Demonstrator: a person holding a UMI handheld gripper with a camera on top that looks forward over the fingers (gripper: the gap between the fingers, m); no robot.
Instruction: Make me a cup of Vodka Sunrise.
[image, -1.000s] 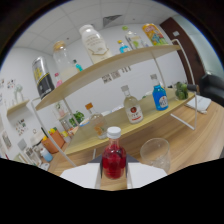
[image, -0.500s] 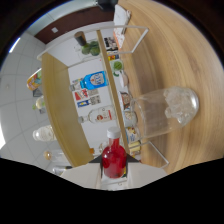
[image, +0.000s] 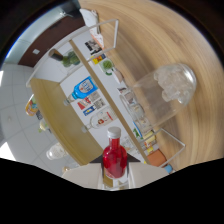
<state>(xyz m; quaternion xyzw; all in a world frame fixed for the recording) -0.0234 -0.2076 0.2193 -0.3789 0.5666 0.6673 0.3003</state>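
Item: my tool (image: 114, 176), bottom centre of the frame, clenched on the red bottle (image: 115, 159), a pale finger pressed to either side. Bottle: red liquid, white cap (image: 114, 132), its base cut off by the dark lower edge. The whole scene appears rolled sideways. Item: clear glass (image: 162, 92), centre right, holding ice (image: 173, 82), seen against the wooden table (image: 165, 35). Item: shelf (image: 60, 107), left of centre, carrying a blue bottle (image: 82, 89) and several labelled bottles; labels unreadable. Small objects at lower right, beside the bottle, too blurred to identify.
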